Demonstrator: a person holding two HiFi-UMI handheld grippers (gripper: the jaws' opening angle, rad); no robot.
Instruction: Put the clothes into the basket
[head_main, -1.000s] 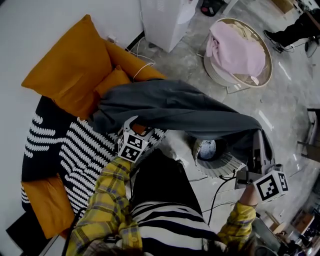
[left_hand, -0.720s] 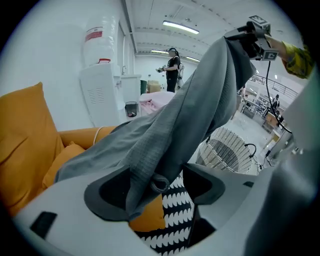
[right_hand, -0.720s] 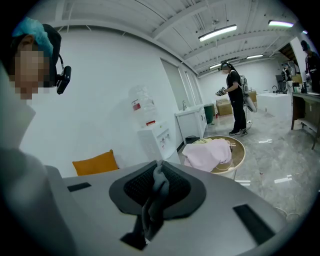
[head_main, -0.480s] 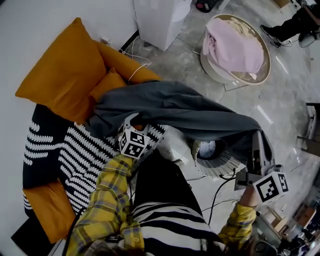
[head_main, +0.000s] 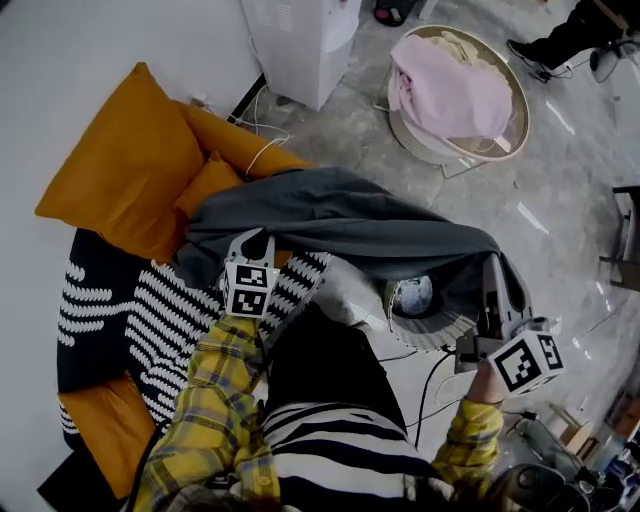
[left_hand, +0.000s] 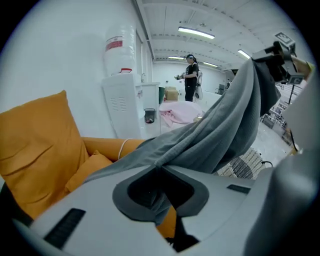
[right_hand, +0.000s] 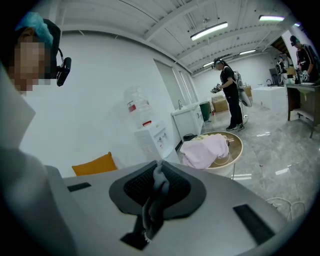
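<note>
The soft grey garment (head_main: 350, 220) is pinched by the closing jaws of the left gripper (head_main: 250, 240) and clamped tight in the right gripper (head_main: 492, 265), stretched over plump orange cushions (head_main: 120, 160). Beyond, on glossy stone floor (head_main: 560, 200), pink cloth (head_main: 445, 95) is heaped in the round woven basket (head_main: 522, 110).

No readable text, no legible labels

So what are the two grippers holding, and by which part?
Both hold the grey garment: the right gripper pinches its right end, the left gripper, jaws closing, its left edge.
</note>
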